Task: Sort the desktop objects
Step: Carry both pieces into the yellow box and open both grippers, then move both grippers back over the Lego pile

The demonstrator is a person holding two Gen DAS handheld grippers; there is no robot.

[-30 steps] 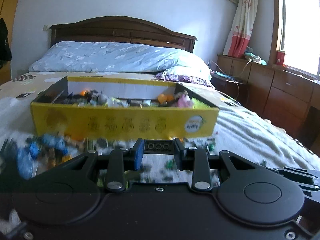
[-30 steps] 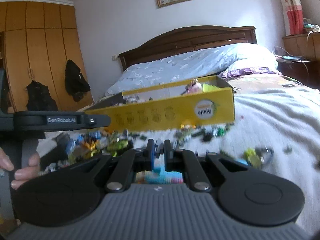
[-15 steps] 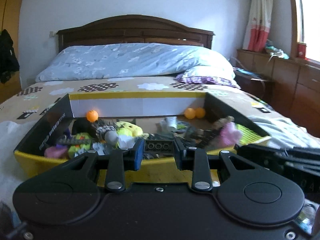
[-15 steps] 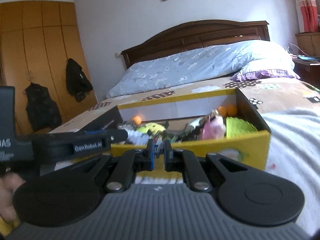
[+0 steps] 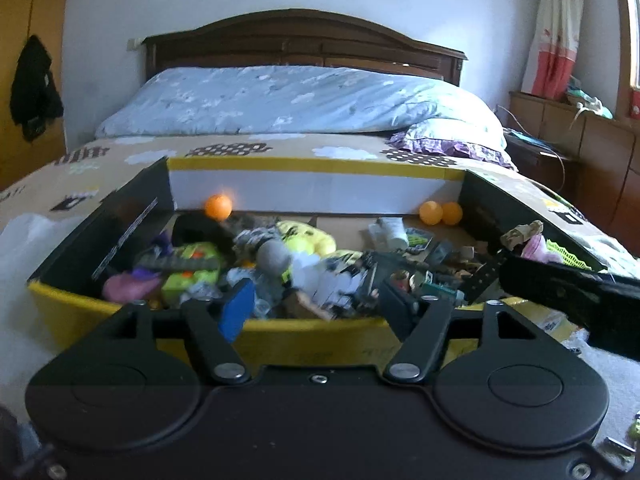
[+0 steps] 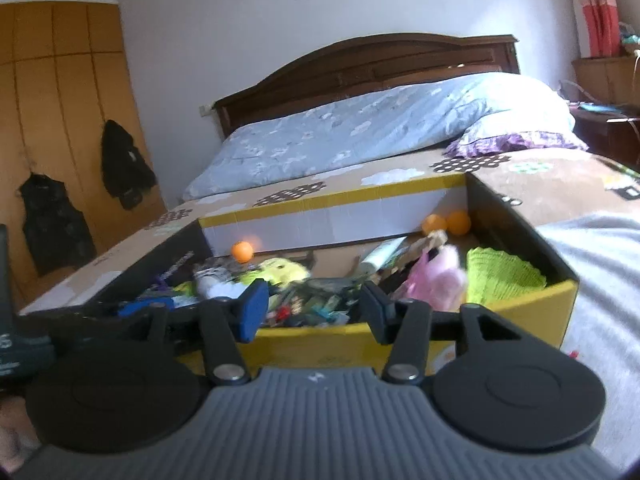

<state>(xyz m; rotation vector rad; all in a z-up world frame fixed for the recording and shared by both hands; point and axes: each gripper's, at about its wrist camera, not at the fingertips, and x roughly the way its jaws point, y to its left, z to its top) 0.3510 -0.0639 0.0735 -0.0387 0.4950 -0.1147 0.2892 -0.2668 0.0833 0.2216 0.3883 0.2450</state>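
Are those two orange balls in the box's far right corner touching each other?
Touching. In the left wrist view the two orange balls sit pressed together, no gap showing.

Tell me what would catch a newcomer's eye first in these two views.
The yellow cardboard box on the bed, heaped with small toys, fills the middle of both views. Three orange balls stand out along its white far wall: one ball at the left, a pair of balls in the right corner. In front, the left gripper and right gripper hang over the near edge, jaws opening with nothing between them.
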